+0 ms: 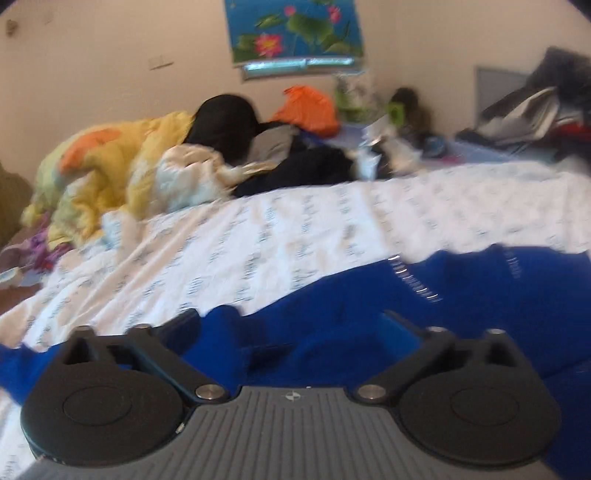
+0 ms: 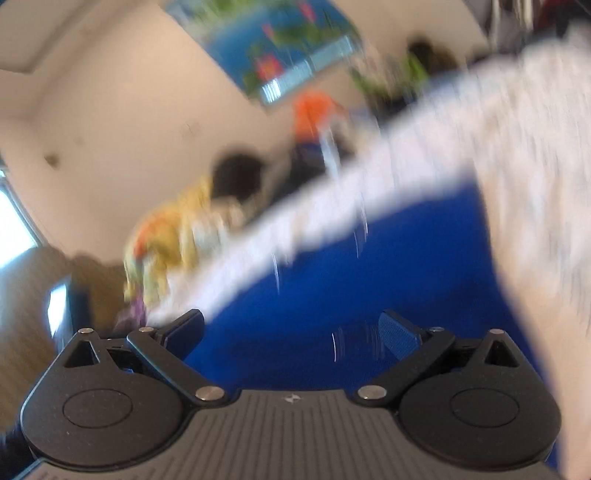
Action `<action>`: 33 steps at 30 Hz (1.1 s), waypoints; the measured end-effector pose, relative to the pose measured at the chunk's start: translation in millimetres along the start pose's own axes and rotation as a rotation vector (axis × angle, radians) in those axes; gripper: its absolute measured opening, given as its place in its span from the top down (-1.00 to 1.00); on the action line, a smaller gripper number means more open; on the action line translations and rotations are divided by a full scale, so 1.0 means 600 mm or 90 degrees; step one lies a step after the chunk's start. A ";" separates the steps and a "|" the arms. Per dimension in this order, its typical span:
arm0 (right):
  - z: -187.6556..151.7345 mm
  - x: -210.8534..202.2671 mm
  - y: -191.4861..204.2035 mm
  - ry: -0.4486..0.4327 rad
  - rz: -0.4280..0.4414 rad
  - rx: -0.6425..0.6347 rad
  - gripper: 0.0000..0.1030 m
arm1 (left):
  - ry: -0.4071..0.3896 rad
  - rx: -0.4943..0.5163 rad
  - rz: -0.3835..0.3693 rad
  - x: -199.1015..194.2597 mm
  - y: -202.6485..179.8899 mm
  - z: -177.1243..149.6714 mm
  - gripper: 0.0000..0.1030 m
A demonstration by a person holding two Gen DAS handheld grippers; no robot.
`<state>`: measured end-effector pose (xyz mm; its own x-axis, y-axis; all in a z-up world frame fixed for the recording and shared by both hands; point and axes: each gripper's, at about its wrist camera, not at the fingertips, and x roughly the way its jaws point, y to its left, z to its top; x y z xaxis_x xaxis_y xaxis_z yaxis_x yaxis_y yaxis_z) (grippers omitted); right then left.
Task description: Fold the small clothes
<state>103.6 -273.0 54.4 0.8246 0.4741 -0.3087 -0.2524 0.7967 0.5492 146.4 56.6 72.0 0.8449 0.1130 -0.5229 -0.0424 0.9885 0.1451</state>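
A bright blue garment [image 1: 480,314] with a line of white print lies spread on the bed's white patterned sheet [image 1: 295,236], filling the near right of the left wrist view. My left gripper [image 1: 291,321] hangs just above it, jaws wide apart. A raised fold of blue cloth [image 1: 229,332] sits between the fingers, close to the left one, and the pads do not press on it. The right wrist view is blurred and tilted. There the blue garment [image 2: 369,266] lies under my right gripper [image 2: 291,321], which also stands wide open with nothing clamped.
At the far side of the bed lie a yellow and orange quilt [image 1: 110,162], dark clothes [image 1: 303,170] and an orange bag [image 1: 310,107]. More clothes are heaped at the right [image 1: 535,110]. A lotus poster [image 1: 295,29] hangs on the wall behind.
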 end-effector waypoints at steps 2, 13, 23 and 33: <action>0.037 0.062 0.008 0.035 -0.059 -0.060 -0.98 | 0.042 0.007 -0.055 0.021 -0.032 -0.004 -0.76; -0.006 0.206 -0.060 0.158 -0.262 -0.256 -1.00 | 0.098 -0.067 -0.107 0.078 0.018 -0.052 -0.67; 0.003 0.202 -0.050 0.150 -0.261 -0.252 -1.00 | -0.016 -0.473 0.121 -0.037 0.477 -0.140 -1.00; 0.002 0.202 -0.050 0.150 -0.264 -0.253 -1.00 | 0.020 -0.788 0.154 0.039 0.713 -0.217 -0.36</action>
<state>211.6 -240.2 1.5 0.7719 0.1287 -0.6226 -0.1410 0.9896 0.0297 78.4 495.4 12.5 0.7336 0.2886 -0.6153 -0.6780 0.3725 -0.6337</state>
